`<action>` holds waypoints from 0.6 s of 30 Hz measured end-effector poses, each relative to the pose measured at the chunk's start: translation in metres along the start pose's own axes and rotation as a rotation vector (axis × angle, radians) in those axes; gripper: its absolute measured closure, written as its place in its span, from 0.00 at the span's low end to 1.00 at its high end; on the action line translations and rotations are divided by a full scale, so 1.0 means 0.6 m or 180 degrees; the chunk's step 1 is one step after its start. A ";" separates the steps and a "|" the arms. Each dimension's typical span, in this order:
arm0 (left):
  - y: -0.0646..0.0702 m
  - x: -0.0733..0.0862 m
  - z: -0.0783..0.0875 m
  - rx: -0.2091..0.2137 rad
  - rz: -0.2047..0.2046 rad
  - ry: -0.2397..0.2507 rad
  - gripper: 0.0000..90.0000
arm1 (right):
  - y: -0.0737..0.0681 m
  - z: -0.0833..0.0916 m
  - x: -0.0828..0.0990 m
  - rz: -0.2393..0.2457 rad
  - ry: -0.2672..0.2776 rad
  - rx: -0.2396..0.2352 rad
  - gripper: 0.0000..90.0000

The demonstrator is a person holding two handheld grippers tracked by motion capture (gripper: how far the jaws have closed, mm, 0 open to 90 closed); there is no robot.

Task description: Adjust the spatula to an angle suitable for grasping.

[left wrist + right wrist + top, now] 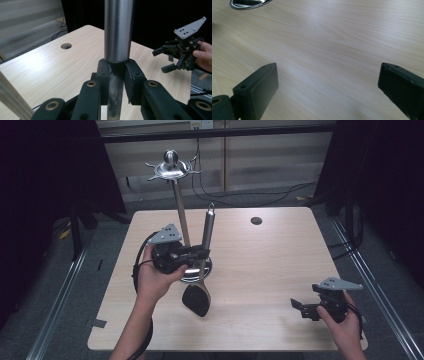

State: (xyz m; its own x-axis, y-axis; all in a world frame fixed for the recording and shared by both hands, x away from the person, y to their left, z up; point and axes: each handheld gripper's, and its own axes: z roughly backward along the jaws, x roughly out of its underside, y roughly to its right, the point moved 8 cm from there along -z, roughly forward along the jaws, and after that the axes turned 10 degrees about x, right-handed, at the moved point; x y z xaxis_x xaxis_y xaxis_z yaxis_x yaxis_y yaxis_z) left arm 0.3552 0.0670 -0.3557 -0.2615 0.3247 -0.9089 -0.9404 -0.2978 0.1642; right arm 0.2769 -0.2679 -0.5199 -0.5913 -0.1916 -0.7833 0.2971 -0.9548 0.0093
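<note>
The left gripper [197, 254] is clamped on a spatula [202, 270], its two pads pressing from either side on the flat metal neck just below the round steel handle. The spatula stands nearly upright, its handle end with a small loop pointing up and its black blade hanging down, close above the table [270, 270]. It is held right in front of the stand [172, 170], beside the stand's wooden pole and over its shiny round base. The stand rises from the middle-left of the table and carries a metal ring of hooks with a ball knob at the top.

The right gripper [300, 309] is well apart from the stand, near the table's front right corner. Its jaws stand wide apart with nothing between them, bare wood showing under them in the right gripper view. A small dark round hole [256, 220] sits near the table's far edge, to the right of the stand.
</note>
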 end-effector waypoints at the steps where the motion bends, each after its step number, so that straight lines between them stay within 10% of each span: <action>1: 0.000 -0.001 0.002 0.0002 0.0002 -0.0001 0.84 | 0.000 0.000 -0.001 0.0009 0.0005 0.0001 0.03; 18: -0.007 -0.017 0.038 -0.0303 -0.0034 0.0080 0.85 | -0.004 -0.001 -0.002 0.0024 0.0005 -0.0012 0.03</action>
State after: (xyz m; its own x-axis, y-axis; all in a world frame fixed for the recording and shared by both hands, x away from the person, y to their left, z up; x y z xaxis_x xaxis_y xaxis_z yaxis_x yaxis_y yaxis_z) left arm 0.3566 0.0856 -0.3382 -0.2447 0.3060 -0.9200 -0.9179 -0.3788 0.1182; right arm 0.2774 -0.2652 -0.5195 -0.5878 -0.1985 -0.7843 0.3044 -0.9525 0.0130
